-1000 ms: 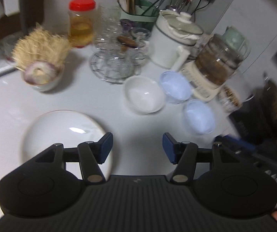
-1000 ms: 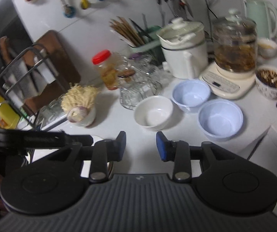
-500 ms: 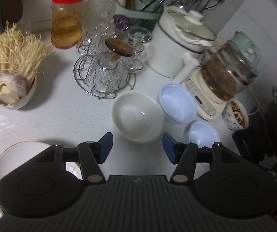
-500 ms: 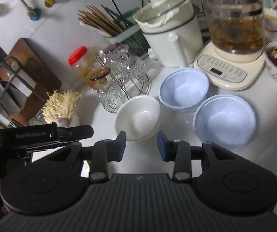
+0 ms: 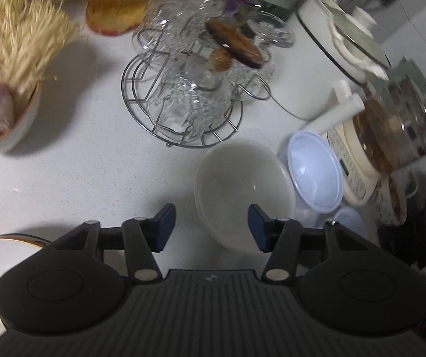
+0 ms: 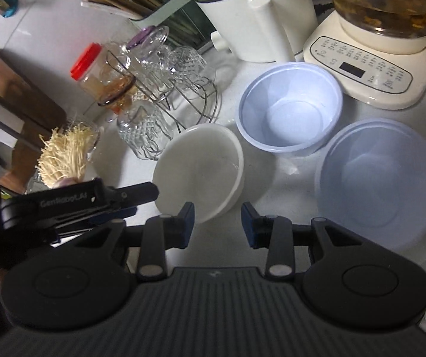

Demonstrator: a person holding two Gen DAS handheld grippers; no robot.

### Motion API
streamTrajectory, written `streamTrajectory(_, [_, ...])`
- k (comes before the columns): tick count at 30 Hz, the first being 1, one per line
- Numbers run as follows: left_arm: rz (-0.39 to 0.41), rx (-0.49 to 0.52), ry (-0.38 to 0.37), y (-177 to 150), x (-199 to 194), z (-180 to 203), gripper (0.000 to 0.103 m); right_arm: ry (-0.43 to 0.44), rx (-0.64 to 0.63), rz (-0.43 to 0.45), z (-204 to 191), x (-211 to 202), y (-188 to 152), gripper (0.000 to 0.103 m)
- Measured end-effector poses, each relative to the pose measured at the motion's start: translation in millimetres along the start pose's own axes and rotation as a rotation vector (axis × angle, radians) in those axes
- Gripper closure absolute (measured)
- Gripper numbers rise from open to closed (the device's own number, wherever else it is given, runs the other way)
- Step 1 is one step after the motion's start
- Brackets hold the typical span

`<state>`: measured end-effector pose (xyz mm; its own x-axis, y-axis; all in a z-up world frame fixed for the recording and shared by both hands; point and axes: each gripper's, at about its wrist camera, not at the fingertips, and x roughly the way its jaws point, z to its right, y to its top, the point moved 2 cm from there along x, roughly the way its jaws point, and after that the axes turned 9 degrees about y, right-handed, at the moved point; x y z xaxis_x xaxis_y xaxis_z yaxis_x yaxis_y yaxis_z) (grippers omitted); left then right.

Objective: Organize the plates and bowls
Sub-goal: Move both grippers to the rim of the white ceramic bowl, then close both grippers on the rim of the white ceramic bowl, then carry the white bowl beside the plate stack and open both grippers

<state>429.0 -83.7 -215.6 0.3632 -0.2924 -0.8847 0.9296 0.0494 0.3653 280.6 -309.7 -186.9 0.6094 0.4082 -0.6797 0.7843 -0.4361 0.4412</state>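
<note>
Three bowls [image 6: 199, 168] on the counter [image 6: 284, 184], glass rack [image 6: 165, 89] behind, cooker [image 6: 370, 68] right.

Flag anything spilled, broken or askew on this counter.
Nothing stands out. The white bowl and both blue bowls sit upright and empty, apart from each other. The glasses hang on their rack. No spill or crack shows.

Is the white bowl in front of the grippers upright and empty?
Upright and empty: the white bowl stands on the counter rim up, and its bare inner wall and bottom show in both wrist views.
</note>
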Motion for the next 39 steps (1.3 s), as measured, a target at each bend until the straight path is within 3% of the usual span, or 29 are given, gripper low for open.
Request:
streamTrajectory(5, [0.014, -0.046, 0.032, 6.8, 12.0, -6.6, 0.061, -0.012, 0.0, -0.007, 0.5, 11.3, 2.9, 0.064])
streamTrajectory(10, [0.006, -0.055, 0.026, 5.1, 21.1, -9.4, 0.081, -0.032, 0.005, -0.001, 5.7, 23.6, 5.1, 0.066])
streamTrajectory(13, [-0.01, -0.052, 0.009, 2.1, 25.8, -8.7, 0.093, -0.029, 0.01, -0.003, 9.0, 31.0, 4.4, 0.079])
streamTrajectory(18, [-0.021, -0.045, -0.007, -3.0, 21.6, -10.3, 0.094, -0.027, -0.004, -0.002, 9.1, 30.6, 5.5, 0.086])
streamTrajectory(23, [-0.025, -0.048, -0.007, -9.1, 9.6, -13.6, 0.094, -0.005, -0.026, -0.034, 4.4, 24.4, 4.4, 0.086])
streamTrajectory(31, [-0.061, -0.018, -0.031, -24.5, -16.5, -16.1, 0.093, -0.048, -0.039, -0.093, -14.1, 7.6, -4.2, 0.085])
streamTrajectory(39, [-0.063, 0.005, 0.01, -46.4, -26.2, -20.4, 0.093, -0.025, -0.081, -0.132, -20.0, -4.4, -23.1, 0.085])
